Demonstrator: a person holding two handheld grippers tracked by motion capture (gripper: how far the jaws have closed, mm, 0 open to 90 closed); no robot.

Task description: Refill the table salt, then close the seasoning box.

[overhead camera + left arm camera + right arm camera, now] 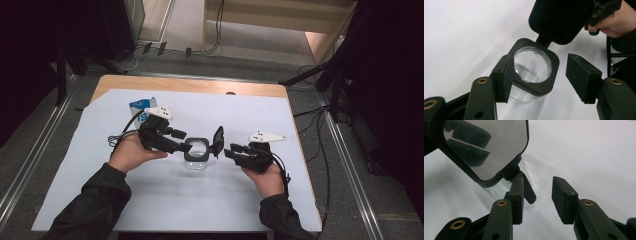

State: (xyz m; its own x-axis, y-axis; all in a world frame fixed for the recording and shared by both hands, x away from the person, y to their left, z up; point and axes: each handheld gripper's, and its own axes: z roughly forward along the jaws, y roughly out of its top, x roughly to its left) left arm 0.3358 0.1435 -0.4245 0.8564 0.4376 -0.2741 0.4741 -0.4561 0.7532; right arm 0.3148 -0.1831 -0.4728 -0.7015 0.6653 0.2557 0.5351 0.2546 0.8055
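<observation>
Clear jar (pixel 196 156) mid-sheet (pixel 150 200), black lid (pixel 218 141) hinged open, upright. Left gripper (pixel 544 75) jaws apart, straddling jar rim, one pad touching. Right gripper (pixel 537 195) jaws apart beside lid hinge. Step, likely: working lid. Next: left clamps jar, right swings lid.

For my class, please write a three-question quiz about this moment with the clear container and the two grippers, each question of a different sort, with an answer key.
1. True or false: the hinged lid of the clear container stands open.
2. Multiple choice: what lies behind the left gripper on the white sheet? A) a blue and white carton B) a red bowl C) a metal spoon
3. Fill in the blank: seen in its own view, the fingers of the right gripper are spread ______.

Key: 1 true; 2 A, the blue and white carton; 3 apart, closed on nothing.
</observation>
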